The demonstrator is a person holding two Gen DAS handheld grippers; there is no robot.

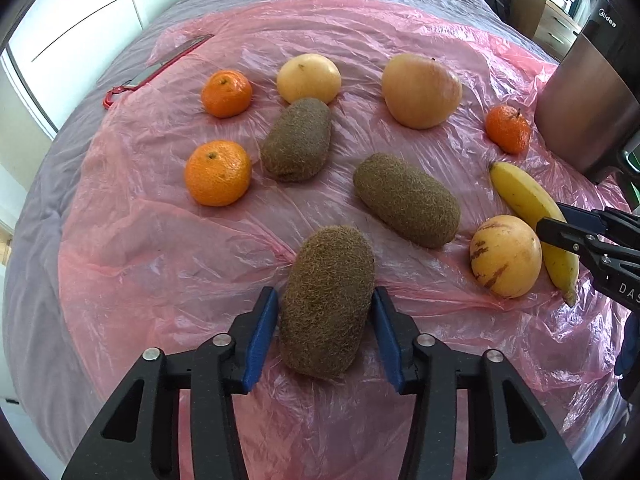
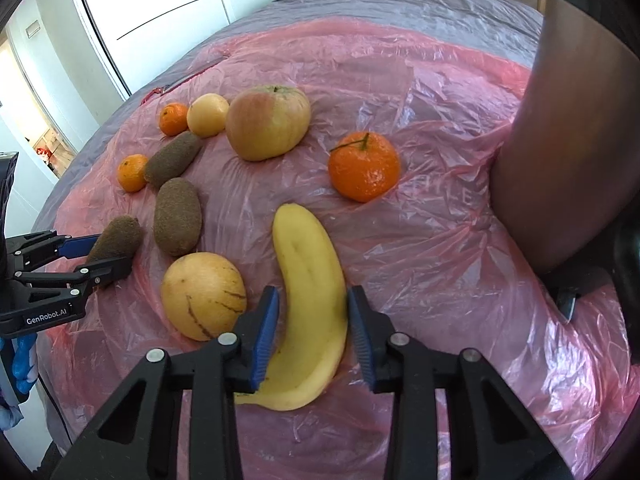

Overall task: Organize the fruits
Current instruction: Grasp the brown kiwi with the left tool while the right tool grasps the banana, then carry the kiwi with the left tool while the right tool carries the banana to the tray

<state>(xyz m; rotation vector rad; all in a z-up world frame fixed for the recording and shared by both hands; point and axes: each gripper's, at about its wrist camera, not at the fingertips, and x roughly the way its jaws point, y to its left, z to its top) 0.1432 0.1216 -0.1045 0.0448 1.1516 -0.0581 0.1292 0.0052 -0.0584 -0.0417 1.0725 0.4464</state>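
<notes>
Nearest fuzzy brown oblong kiwi [image 1: 326, 300]: lies on the crinkled pink plastic sheet [image 1: 160, 264] at the front of the spread, lengthwise between the blue pads of the left gripper [image 1: 326, 332]. Both pads press its flanks; its near end dips below the jaw tips.

Yellow curved banana [image 2: 310, 300]: lies on the same sheet, pinched at mid-length by the right gripper [image 2: 314, 332]; the right pad touches its outer curve, the left pad covers part of its inner side. Its near tip is hidden under the left jaw. In the left wrist view the right gripper's fingers cross it and cut it from sight in the middle.

Round yellow fruit with purple streaks [image 2: 204, 296]: just left of the banana, touching or nearly so; contact cannot be told.

Two further brown kiwis [image 1: 406, 200] [image 1: 298, 140]: behind the held one, apart from each other.

Three orange mandarins [image 1: 218, 172] [image 1: 227, 93] [image 1: 508, 129]: two at left, one at right near the banana's far end.

Pale yellow round fruit [image 1: 309, 78]: touches the farthest kiwi.

Large yellow-pink apple [image 1: 420, 90]: at the back, standing alone.

Grey bedcover [image 1: 48, 200]: under the sheet.

Red-handled flat item [image 1: 156, 70]: at the sheet's far left edge, partly under plastic, kind unclear.

Dark metallic appliance [image 1: 588, 92]: at right, cut off by the frame.
</notes>
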